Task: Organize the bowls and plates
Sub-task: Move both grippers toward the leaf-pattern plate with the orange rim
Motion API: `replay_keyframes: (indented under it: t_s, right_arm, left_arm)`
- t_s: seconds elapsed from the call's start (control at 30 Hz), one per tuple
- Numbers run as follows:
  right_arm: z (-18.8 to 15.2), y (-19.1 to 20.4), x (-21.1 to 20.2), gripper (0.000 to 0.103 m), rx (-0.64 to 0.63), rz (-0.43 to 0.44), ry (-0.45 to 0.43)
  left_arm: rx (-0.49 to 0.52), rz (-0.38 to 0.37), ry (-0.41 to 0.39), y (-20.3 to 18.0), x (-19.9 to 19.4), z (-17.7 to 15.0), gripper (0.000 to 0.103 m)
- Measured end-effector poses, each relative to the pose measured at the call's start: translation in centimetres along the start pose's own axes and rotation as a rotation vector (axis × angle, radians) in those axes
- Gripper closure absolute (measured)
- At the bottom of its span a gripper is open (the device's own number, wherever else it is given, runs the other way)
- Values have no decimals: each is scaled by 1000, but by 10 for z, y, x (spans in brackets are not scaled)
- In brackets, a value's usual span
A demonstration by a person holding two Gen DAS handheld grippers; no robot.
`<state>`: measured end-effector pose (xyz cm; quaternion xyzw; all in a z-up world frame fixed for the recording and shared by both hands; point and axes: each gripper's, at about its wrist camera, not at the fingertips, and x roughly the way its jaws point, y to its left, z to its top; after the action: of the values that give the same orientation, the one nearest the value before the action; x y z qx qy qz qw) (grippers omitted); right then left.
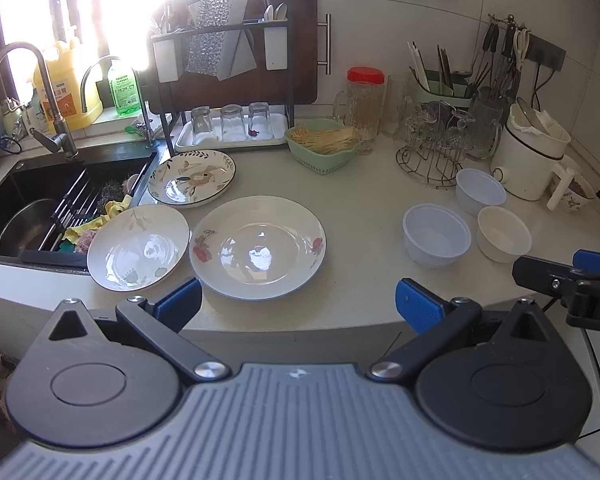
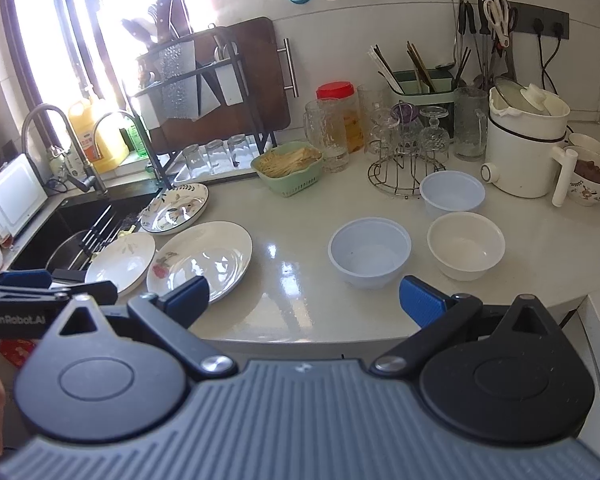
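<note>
Fingers of both grippers are spread wide, empty, held short of the counter [image 1: 360, 184] edge. Rose plate [image 1: 257, 247] lies dead ahead of the left gripper [image 1: 298, 302]; bowls [image 2: 369, 251] lie ahead of the right gripper [image 2: 303, 300], probably nearer to it.

Three plates [image 1: 257, 247]; three bowls [image 1: 436, 235]; three upturned glasses [image 1: 233, 123] on tray.

Three empty plates [image 1: 257, 246] [image 1: 138, 247] [image 1: 192, 176] were clustered upright at centre-left of the left wrist frame, rims overlapping; three empty bowls [image 1: 437, 235] [image 1: 503, 233] [image 1: 480, 190] were grouped at right.
</note>
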<state>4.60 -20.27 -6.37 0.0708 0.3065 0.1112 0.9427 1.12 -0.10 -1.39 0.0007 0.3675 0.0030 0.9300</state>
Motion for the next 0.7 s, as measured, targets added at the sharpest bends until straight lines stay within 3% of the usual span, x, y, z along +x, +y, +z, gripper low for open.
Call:
replay_keyframes:
  t_s: [0.17, 0.43, 0.53, 0.7]
  right_arm:
    - [3, 1, -1, 0, -11, -13, -8]
    - [6, 7, 4, 0, 11, -44, -24]
    - [8, 14, 9, 0, 12, -98, -42]
    - [13, 25, 21, 0, 37, -101, -43]
  left_arm:
    - [-39, -8, 4, 4, 4, 6, 0]
    - [22, -18, -24, 10, 10, 24, 0]
    - [45, -13, -44, 23, 17, 35, 0]
    - [16, -18, -54, 56, 28, 55, 0]
